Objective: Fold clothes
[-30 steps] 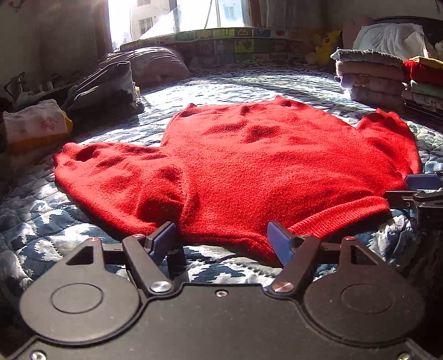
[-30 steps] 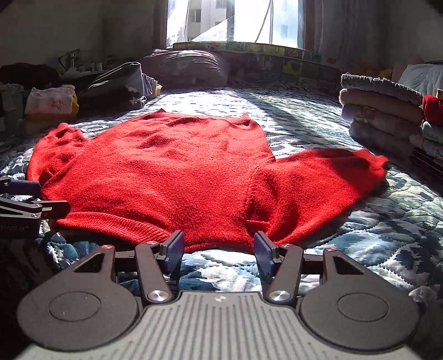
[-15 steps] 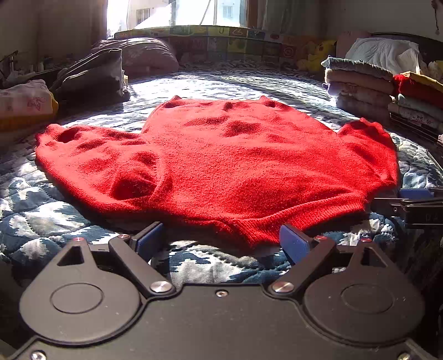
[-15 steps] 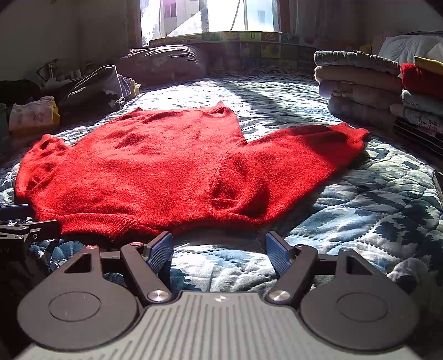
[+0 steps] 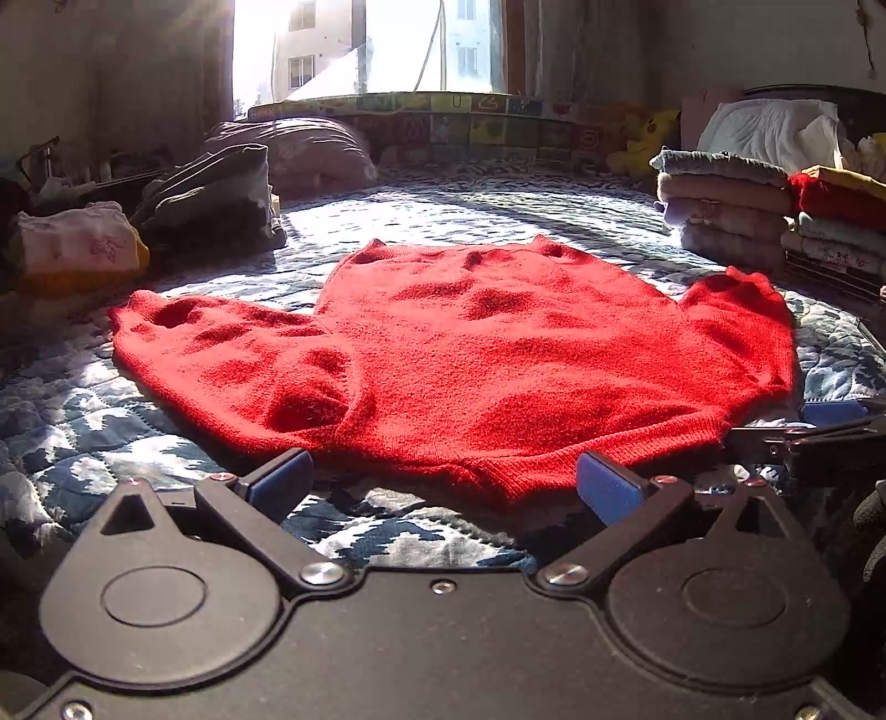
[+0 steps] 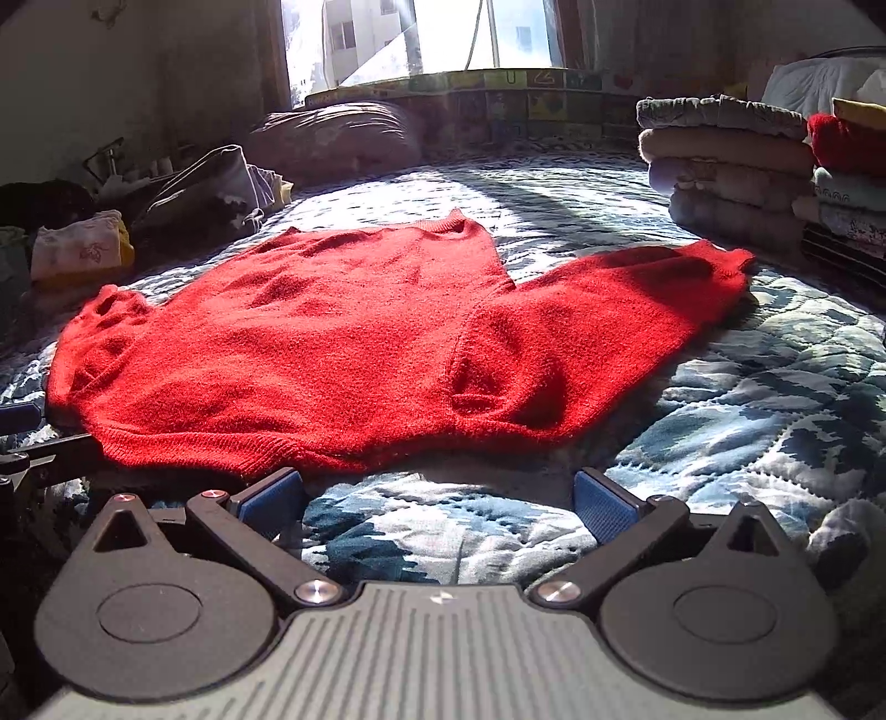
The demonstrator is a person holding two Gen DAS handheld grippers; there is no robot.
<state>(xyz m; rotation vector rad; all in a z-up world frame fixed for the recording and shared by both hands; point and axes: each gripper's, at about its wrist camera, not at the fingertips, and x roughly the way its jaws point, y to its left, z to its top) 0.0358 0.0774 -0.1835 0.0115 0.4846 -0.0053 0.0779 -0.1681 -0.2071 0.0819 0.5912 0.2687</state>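
1. A red sweater [image 5: 498,354] lies spread flat on a bed's blue-and-white quilt [image 5: 88,421], its ribbed hem toward both tools and its neckline on the far side, toward the window [image 5: 365,44].
2. The left tool [image 5: 440,487] sits low over the quilt at the sweater's hem, with its blue-padded fingers [image 5: 277,484] spread wide and nothing between them. The hem's lowest corner lies just ahead of the gap, near the right-hand pad; whether a pad touches the knit cannot be told.
3. The right tool [image 6: 437,498] is likewise wide open and empty, low over the quilt near the hem of the sweater [image 6: 343,338]. From this view the hem runs just beyond its left-hand pad, while bare quilt [image 6: 775,399] lies ahead of the gap.
4. One sleeve stretches out past the sweater's body on each side; the sleeve on the right tool's side reaches toward a stack of folded clothes [image 6: 725,160].
5. Beyond the sweater's other sleeve lie a rumpled dark garment [image 5: 216,194] and a pale folded bundle [image 5: 77,249].
6. In each wrist view the other tool's blue pad shows at the frame's edge, beside the sweater's hem.
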